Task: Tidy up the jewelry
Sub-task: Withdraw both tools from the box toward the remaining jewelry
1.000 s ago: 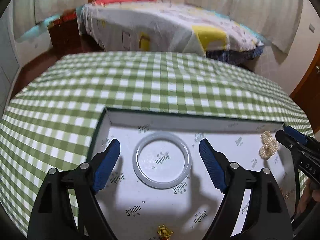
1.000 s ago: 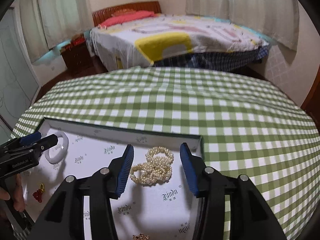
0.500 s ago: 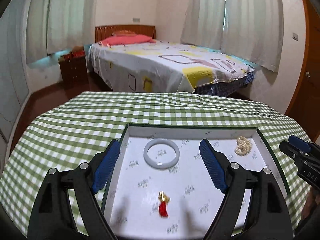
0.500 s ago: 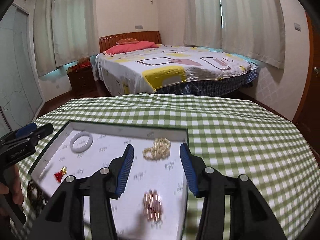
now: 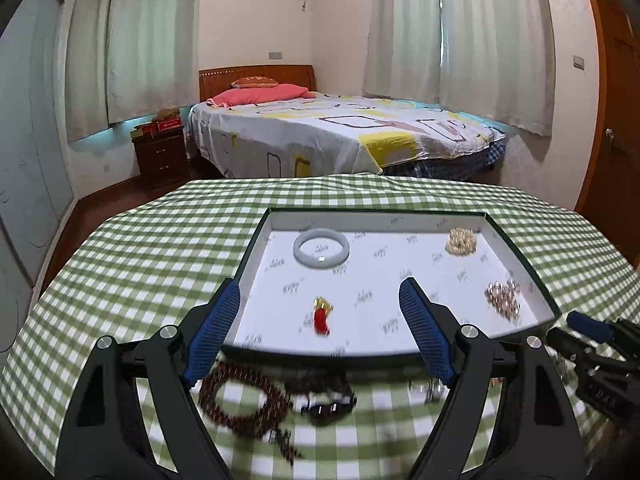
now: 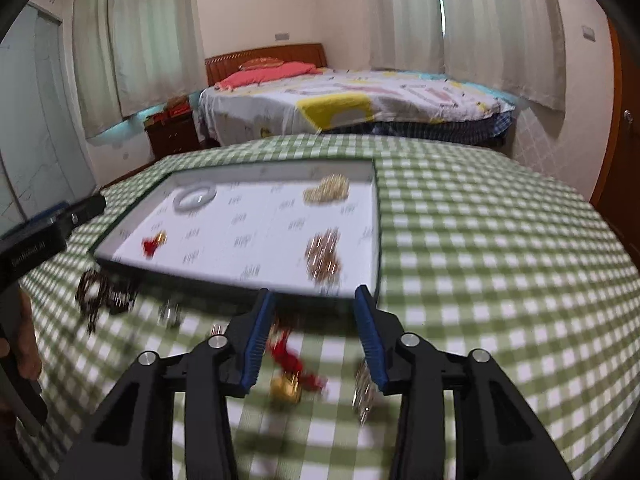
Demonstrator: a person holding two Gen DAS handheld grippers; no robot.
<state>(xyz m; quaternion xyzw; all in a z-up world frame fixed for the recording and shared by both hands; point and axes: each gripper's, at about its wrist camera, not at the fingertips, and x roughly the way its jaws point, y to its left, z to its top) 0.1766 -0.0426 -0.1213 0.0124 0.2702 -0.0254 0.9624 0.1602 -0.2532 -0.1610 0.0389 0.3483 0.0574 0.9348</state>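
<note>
Both the left gripper [image 5: 322,336] and the right gripper [image 6: 314,336] hang with jaws spread wide, holding nothing. On the checkered tabletop [image 5: 160,240] a white tray [image 5: 520,248] holds a pale bangle [image 5: 321,248], a pearl strand [image 5: 461,241], a red charm [image 5: 321,316] and a beaded cluster [image 5: 503,297]. A dark bead bracelet [image 5: 240,396] and a red-and-gold trinket [image 6: 290,368] lie on the cloth just in front of the tray.

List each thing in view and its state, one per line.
Left gripper: open, empty.
Right gripper: open, empty, over the cloth.
Tray: open, flat on the table.
Bangle: flat in tray, far left.
Pearl strand: heaped in tray, far right.
Red charm: in tray, near left.
Rose beads: heaped in tray, near right.
Dark bead necklace: outside tray, on cloth.
Red and gold piece: outside tray, blurred.
</note>
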